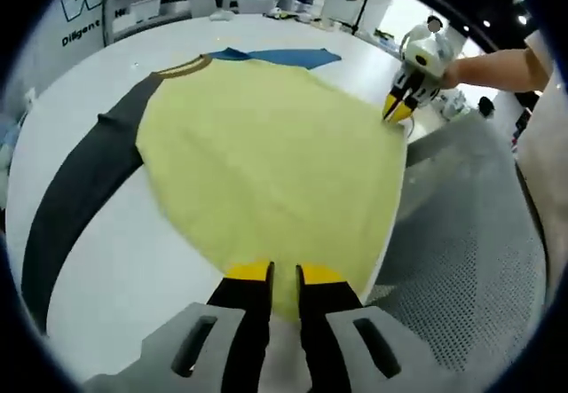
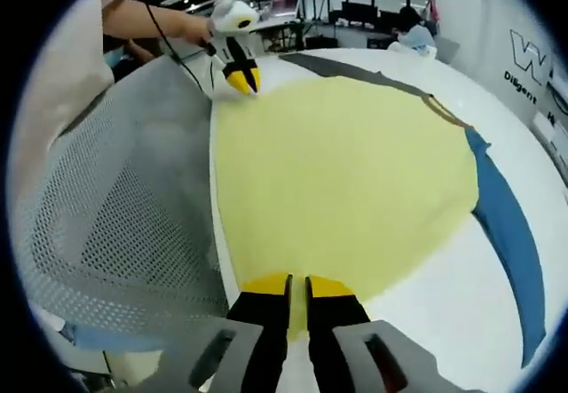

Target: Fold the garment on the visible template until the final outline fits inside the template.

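Observation:
A yellow garment [image 1: 266, 162] lies spread flat on the white table [image 1: 133, 260], with a brown collar [image 1: 182, 66] at its far end. A dark grey sleeve [image 1: 75, 189] stretches out on one side and a blue strip [image 2: 510, 233], sleeve-like, on the other. My left gripper [image 1: 284, 275] is shut on the near hem corner of the garment, and it appears again as the left gripper [image 2: 241, 81] at the hem. My right gripper [image 2: 297, 285] is shut on the other hem corner, and the right gripper [image 1: 401, 109] also pinches that edge.
A grey mesh chair back [image 2: 115, 216] stands right against the table edge by the hem. A person's arm [image 1: 497, 69] holds the far gripper. Shelves and a wall sign [image 1: 84, 11] lie beyond the table.

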A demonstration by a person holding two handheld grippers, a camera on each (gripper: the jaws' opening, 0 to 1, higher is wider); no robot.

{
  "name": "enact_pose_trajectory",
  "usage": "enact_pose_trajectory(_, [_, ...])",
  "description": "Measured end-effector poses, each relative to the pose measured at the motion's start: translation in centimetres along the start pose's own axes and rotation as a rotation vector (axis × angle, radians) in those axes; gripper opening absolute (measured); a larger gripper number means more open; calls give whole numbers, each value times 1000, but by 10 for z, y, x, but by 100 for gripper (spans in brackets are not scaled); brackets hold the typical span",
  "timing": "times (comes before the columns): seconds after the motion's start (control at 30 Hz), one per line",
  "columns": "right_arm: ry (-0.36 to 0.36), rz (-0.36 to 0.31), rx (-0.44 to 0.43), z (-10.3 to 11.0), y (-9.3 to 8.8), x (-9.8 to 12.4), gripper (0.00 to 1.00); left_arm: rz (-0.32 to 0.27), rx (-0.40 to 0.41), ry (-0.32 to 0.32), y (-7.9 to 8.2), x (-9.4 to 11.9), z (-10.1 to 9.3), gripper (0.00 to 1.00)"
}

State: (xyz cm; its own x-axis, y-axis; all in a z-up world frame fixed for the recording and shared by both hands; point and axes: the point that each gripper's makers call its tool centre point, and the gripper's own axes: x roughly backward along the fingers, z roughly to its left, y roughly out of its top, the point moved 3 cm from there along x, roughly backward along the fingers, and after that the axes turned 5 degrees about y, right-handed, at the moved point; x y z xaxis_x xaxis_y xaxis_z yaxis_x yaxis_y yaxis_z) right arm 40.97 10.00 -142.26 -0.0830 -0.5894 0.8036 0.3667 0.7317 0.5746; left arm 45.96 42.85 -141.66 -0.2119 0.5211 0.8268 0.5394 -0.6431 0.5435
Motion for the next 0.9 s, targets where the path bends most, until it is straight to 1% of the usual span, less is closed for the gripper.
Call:
enact_pose_trajectory(0.03, [-2,10,-4,1,-5,0,0,25,-18,16,-7,-1,2,7])
enact_pose_trajectory(0.07, [-24,-66,7,1,1,2,0,36,-32,50,-13,1,7,4])
enact_pose_trajectory(0.1, [-4,-11,-31,3,-8,4,0,-28,-4,60,-6,0,8,0])
enact_pose_trajectory(0.13, [-11,-17,-36,5,-11,8,0,-5,9,45,-10,2,10,0])
enact_pose_trajectory(0.17, [-18,-35,-19,5,-10,8,0,2,53,30,-14,3,8,0])
enact_pose_trajectory(0.2, [-21,-34,-20,6,-11,9,0,-8,44,34,-14,4,10,0])
enact_pose_trajectory(0.27, [-14,-38,-53,8,-13,10,0,0,51,37,-16,6,11,0])
enact_pose_trajectory(0.3, [-1,-17,-57,9,-13,12,0,3,54,34,-16,7,11,0])
enact_pose_trajectory(0.33, [5,-2,-56,9,-14,13,0,3,55,36,-14,8,13,0])
enact_pose_trajectory(0.37, [-9,18,-62,3,-14,16,0,-15,46,53,-9,10,19,0])
enact_pose_trajectory(0.4, [-30,-7,-77,-4,-11,19,0,-35,50,66,-3,12,24,0])
enact_pose_trajectory(0.43, [-54,-100,-130,-15,2,24,0,-69,85,80,8,14,32,1])
enact_pose_trajectory(0.47, [-76,-109,-131,-24,5,28,0,-83,99,90,13,15,39,4])
enact_pose_trajectory(0.5, [-111,-97,-118,-38,5,32,0,-94,103,104,19,16,46,8])
enact_pose_trajectory(0.53, [-130,-92,-117,-49,4,35,0,-96,108,130,24,16,58,11])
enact_pose_trajectory(0.57, [-149,-100,-130,-59,5,38,1,-95,111,138,28,16,65,14])
enact_pose_trajectory(0.6, [-183,-112,-140,-75,7,41,4,-106,120,160,34,17,77,14])
enact_pose_trajectory(0.63, [-210,-111,-141,-88,6,44,6,-113,127,183,39,18,87,14])
enact_pose_trajectory(0.67, [-245,-116,-150,-107,6,49,8,-115,131,199,42,19,96,14])
enact_pose_trajectory(0.7, [-264,-123,-156,-118,7,52,9,-118,146,221,46,20,110,15])
enact_pose_trajectory(0.73, [-290,-123,-170,-134,7,57,10,-121,153,230,49,20,118,16])
enact_pose_trajectory(0.77, [-313,-117,-171,-145,6,59,12,-123,151,256,54,22,131,18])
enact_pose_trajectory(0.8, [-344,-116,-183,-163,4,64,13,-122,144,278,57,22,141,19])
enact_pose_trajectory(0.83, [-360,-123,-199,-173,5,67,15,-112,144,297,59,22,154,20])
enact_pose_trajectory(0.87, [-373,-127,-204,-183,5,69,17,-110,150,304,61,21,163,21])
enact_pose_trajectory(0.9, [-394,-123,-211,-198,2,71,21,-107,154,321,64,21,175,22])
